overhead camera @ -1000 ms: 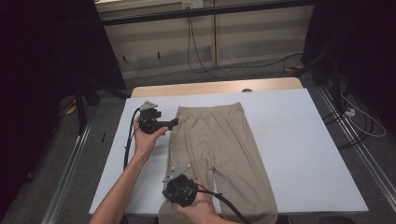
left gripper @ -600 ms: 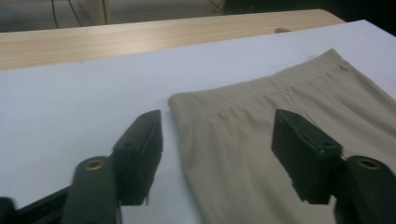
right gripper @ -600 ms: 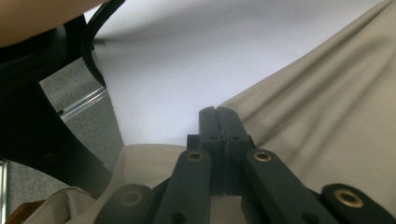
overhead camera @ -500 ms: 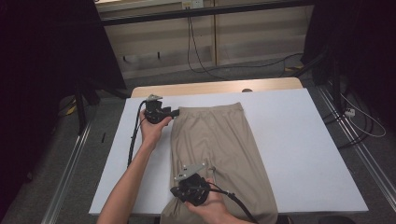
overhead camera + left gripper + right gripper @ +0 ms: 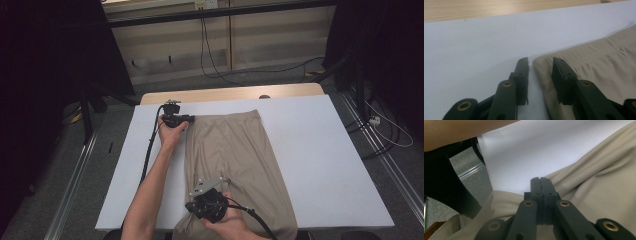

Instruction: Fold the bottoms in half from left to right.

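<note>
Beige garment (image 5: 235, 160): a pair of knit trousers or shorts, lying flat and lengthwise on the white desk (image 5: 325, 165), waistband end at the far side, near end running off the desk's near edge. It sits slightly left of the desk's centre.

Left claw (image 5: 540, 68): positioned at the garment's far left corner. In the left gripper view the jaws stand partly apart and have just been closing. One jaw rests over the bare desk just beside the fabric edge; the other lies over the fabric. The corner of the garment lies between them, but the pads do not yet press on it. In the high view this claw (image 5: 186, 119) points toward the waistband corner, the hand behind it.

Right claw (image 5: 540, 185): jaws fully together, pinching a fold of the beige fabric at the garment's left edge near the desk's near side. The cloth rises in ridges toward the jaw tips. In the high view this claw (image 5: 200, 205) sits over the garment's near portion, cable trailing to the right.

Surroundings: a wooden strip (image 5: 230, 93) borders the desk's far edge; grey floor (image 5: 75, 190) lies around.
</note>
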`<state>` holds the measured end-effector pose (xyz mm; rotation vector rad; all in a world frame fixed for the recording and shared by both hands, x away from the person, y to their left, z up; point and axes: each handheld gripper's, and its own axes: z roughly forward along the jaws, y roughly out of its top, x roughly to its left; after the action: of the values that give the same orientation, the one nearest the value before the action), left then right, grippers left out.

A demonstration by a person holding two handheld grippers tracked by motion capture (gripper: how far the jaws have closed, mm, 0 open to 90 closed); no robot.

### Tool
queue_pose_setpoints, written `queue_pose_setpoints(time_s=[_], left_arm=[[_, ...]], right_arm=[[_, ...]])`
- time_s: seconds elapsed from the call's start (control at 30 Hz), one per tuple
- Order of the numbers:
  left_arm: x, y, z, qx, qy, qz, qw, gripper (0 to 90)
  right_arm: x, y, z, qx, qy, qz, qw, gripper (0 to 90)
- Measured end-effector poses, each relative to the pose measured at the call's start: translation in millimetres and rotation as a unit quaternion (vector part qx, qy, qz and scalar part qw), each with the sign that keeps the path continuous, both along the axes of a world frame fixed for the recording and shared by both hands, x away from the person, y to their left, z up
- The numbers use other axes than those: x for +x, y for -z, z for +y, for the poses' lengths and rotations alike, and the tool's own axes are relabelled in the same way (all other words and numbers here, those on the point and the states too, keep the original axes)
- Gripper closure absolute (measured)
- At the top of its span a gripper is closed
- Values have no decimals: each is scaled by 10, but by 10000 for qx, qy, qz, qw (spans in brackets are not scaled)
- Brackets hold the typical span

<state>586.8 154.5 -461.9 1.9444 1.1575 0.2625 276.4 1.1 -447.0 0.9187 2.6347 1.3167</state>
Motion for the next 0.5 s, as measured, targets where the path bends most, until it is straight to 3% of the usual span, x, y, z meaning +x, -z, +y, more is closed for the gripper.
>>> queue_pose_setpoints(time_s=[0.17, 0.27, 0.4, 0.5], left_arm=[[-21, -13, -45, -45, -3, 86, 10000, 842], [-29, -32, -32, -84, -25, 46, 10000, 854], [-35, -123, 9, -418, -99, -51, 9991, 855], [-34, -227, 57, -482, -131, -105, 9987, 855]], right_arm=[[-7, -25, -3, 44, 4, -14, 10000, 900], [-14, -47, -1, 98, 12, -51, 9999, 900], [-14, -91, -17, 171, -23, -119, 9998, 900], [3, -121, -19, 264, 4, -184, 9995, 900]])
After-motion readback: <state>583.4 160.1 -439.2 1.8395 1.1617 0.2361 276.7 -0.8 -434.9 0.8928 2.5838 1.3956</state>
